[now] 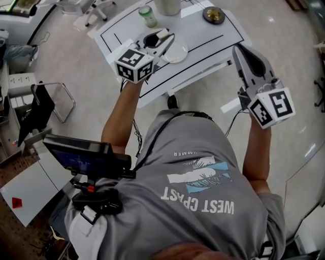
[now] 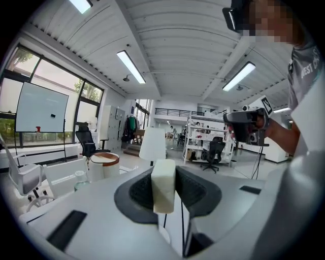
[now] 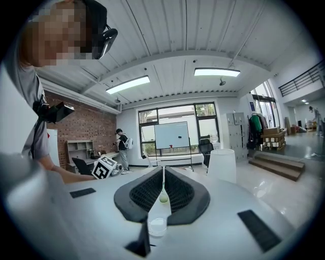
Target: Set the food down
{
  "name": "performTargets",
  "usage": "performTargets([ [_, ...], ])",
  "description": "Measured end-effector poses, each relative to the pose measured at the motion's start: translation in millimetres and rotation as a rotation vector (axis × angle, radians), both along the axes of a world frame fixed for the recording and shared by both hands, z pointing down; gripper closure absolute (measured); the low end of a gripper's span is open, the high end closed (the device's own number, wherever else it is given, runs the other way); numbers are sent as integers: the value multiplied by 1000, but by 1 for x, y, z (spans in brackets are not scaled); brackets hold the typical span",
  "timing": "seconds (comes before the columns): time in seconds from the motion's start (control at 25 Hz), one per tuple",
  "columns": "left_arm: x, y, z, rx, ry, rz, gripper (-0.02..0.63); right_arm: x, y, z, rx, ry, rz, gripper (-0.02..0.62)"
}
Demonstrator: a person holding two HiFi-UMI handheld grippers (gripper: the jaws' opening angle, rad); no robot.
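A pale, cream-coloured block of food [image 2: 163, 186] sits upright between the dark pads of my left gripper [image 2: 163, 177], which is shut on it. In the head view this left gripper [image 1: 160, 37] reaches over the white table mat [image 1: 213, 38], with the food [image 1: 163, 33] at its tips, just beyond a shallow clear dish [image 1: 175, 52]. My right gripper [image 1: 237, 50] hovers at the mat's right edge. Its jaws are shut with nothing in them. In the right gripper view, my right gripper [image 3: 163, 175] shows only a thin slit, with the dish [image 3: 157, 226] below it.
On the mat stand a green-capped bottle [image 1: 148, 15], a white cylinder [image 1: 167, 6] and a dark round lidded thing [image 1: 214, 15]. A white tub with a brown rim [image 2: 104, 165] is at the left. Chairs, shelves and a person with a backpack [image 3: 122, 147] are farther off.
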State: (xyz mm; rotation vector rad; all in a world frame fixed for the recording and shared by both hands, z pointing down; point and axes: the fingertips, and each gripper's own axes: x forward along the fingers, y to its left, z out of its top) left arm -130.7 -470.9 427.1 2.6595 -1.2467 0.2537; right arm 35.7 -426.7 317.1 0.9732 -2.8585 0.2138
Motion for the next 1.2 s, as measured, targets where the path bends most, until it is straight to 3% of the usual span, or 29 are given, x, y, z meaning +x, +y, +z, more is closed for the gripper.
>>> performTargets([
  [0.84, -1, -18, 127, -264, -105, 18, 505, 21, 28, 12, -25, 9, 80, 588],
  [1.2, -12, -44, 175, -369, -151, 43, 505, 17, 11, 16, -48, 28, 120, 588],
])
